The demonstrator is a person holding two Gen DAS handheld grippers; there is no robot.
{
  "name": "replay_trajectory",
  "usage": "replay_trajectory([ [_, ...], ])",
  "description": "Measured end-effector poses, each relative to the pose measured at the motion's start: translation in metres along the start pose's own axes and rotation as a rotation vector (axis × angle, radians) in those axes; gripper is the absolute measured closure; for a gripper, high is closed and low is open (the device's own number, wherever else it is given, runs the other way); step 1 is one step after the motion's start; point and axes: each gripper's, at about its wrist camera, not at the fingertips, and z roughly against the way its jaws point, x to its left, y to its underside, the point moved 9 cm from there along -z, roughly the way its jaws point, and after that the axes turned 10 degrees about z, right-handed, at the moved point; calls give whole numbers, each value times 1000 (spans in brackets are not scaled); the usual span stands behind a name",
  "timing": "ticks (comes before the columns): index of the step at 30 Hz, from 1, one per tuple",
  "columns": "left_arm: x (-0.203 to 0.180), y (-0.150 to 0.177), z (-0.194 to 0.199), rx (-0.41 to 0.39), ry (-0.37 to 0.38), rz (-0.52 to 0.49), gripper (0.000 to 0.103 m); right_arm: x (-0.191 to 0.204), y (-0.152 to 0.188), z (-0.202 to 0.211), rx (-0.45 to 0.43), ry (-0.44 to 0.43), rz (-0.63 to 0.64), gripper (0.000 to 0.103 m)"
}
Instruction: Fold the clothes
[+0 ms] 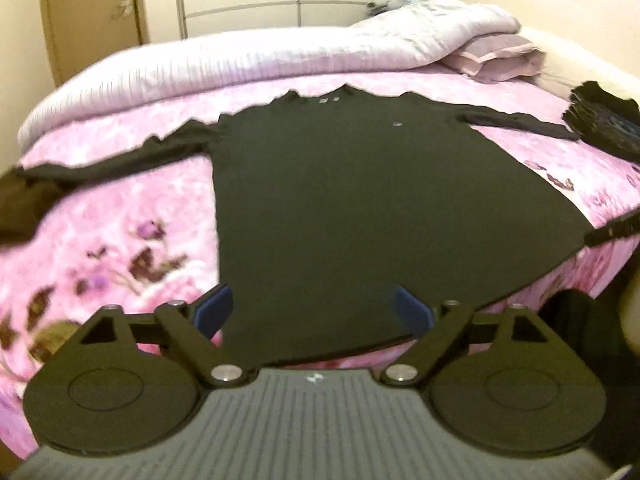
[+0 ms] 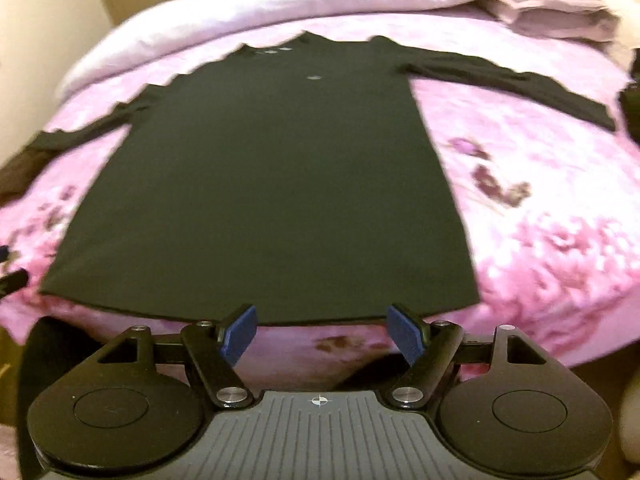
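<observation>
Left hand-held gripper (image 1: 314,312) wide open over black shirt (image 1: 360,184) hem, right hand-held gripper (image 2: 322,334) wide open, both empty

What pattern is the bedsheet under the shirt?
Pink floral print on the bedsheet, clearest in the right wrist view.

A bed (image 1: 120,240) with a pink floral cover fills the room ahead, a pale lilac duvet (image 1: 280,60) rolled along its far side. Folded pillows (image 1: 496,58) sit far right. Beyond stand cream walls and a wooden wardrobe (image 1: 92,12), far left.
</observation>
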Motion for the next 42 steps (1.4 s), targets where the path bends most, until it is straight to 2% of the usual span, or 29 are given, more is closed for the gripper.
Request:
replay_trajectory([
  [3,-9,1,-7,19,0,0,15,1,4,-2,15,35,7,28],
  [16,5,1,-15,31,-33,24,14,9,13,-19,36,33,35,28],
  [21,32,-10,-7,-7,-70,50,14,23,-6,-13,-24,2,55,28],
  [25,90,-30,2,-59,-178,73,14,52,-38,-7,-131,-64,106,28],
  [30,182,-64,1,-130,-271,162,14,118,-83,-18,-216,-164,248,28],
  [32,220,-78,-7,-147,-284,227,14,146,-101,-26,-247,-195,315,28],
  [34,257,-96,-19,-175,-259,276,14,172,-118,-37,-275,-210,376,28],
  [37,317,-129,-42,-229,-262,355,15,209,-138,-55,-302,-208,467,28],
  [40,368,-161,-68,-280,-251,425,20,234,-160,-82,-329,-198,541,28],
  [42,397,-176,-93,-261,-271,441,25,247,-177,-105,-346,-184,581,28],
])
